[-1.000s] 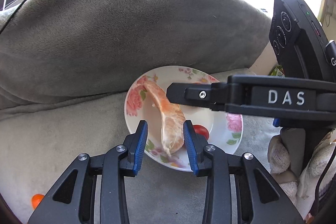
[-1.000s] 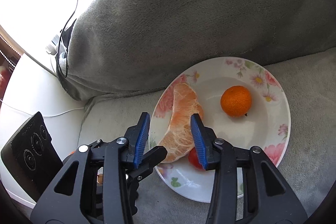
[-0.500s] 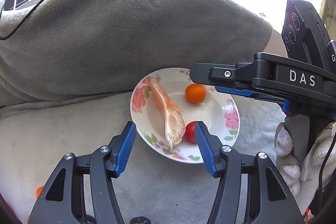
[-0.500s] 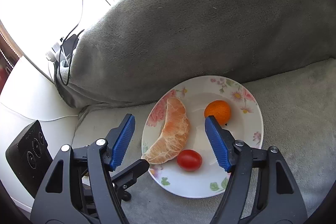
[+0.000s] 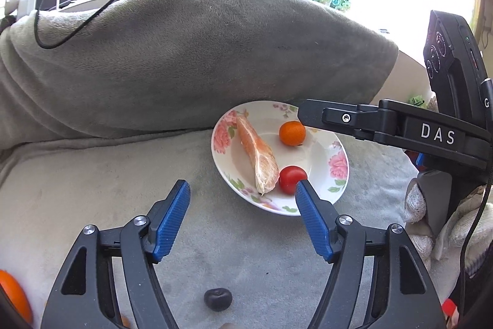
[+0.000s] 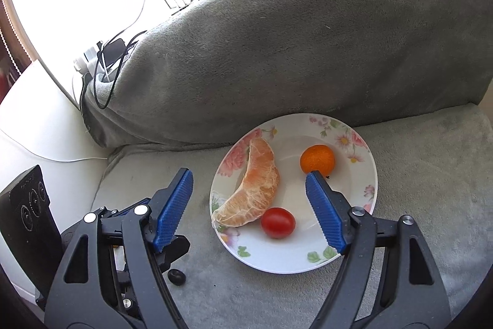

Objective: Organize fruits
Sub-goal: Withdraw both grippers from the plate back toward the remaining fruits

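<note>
Floral plate (image 6: 366, 193) on the grey blanket (image 5: 92, 190), bearing a pomelo segment (image 6: 255, 190), small orange (image 6: 317, 159) and cherry tomato (image 6: 278, 222). Left gripper (image 5: 242, 190) and right gripper (image 6: 249, 178) both gape wide, empty. A dark fruit (image 5: 217, 299) lies near; another orange fruit (image 5: 12, 298) is cut off at left.

Both wrist views overlook the floral plate (image 5: 339, 171) (image 6: 366, 196).
</note>
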### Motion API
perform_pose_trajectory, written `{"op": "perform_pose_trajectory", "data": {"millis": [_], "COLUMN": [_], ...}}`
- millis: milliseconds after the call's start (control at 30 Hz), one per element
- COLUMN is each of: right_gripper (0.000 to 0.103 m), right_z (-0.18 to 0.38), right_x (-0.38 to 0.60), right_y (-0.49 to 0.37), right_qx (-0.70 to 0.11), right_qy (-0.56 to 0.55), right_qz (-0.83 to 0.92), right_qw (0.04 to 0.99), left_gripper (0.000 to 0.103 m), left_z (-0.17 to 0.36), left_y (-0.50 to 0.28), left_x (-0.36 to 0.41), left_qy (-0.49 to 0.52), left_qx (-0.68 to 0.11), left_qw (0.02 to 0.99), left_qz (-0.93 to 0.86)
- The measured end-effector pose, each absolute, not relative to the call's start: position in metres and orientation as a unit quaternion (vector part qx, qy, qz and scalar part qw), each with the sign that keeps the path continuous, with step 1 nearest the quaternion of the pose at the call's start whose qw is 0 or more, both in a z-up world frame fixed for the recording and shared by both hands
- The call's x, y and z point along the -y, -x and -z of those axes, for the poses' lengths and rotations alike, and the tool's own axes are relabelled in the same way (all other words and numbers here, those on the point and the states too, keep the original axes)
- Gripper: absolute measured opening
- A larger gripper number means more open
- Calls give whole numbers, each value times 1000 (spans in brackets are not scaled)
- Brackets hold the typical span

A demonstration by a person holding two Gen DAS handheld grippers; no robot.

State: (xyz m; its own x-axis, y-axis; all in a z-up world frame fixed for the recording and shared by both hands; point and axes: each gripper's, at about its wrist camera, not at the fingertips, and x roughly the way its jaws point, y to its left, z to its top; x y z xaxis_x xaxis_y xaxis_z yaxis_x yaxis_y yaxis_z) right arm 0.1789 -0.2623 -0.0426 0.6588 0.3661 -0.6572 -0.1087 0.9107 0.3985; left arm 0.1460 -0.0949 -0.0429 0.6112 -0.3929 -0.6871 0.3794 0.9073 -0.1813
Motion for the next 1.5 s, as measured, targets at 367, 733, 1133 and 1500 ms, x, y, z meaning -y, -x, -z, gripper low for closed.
{"op": "perform_pose_trajectory", "data": {"millis": [367, 733, 1133, 1500], "right_gripper": [78, 93, 93, 93], "right_z": [39, 36, 35, 48], "right_x": [252, 227, 194, 159], "right_y": [-160, -148, -143, -145], "right_qx": [-375, -377, -380, -397], "right_qy": [-167, -107, -60, -41], "right_qz": [-140, -154, -190, -240], "right_qw": [901, 907, 903, 885], "left_gripper": [71, 71, 71, 70], "left_z": [34, 34, 49, 72], "left_y": [-122, -104, -81, -61], "left_x": [77, 45, -8, -44], "left_qy": [13, 28, 40, 52], "left_qx": [-364, -356, -364, -385], "left_qw": [910, 919, 922, 917], "left_qz": [197, 168, 122, 94]}}
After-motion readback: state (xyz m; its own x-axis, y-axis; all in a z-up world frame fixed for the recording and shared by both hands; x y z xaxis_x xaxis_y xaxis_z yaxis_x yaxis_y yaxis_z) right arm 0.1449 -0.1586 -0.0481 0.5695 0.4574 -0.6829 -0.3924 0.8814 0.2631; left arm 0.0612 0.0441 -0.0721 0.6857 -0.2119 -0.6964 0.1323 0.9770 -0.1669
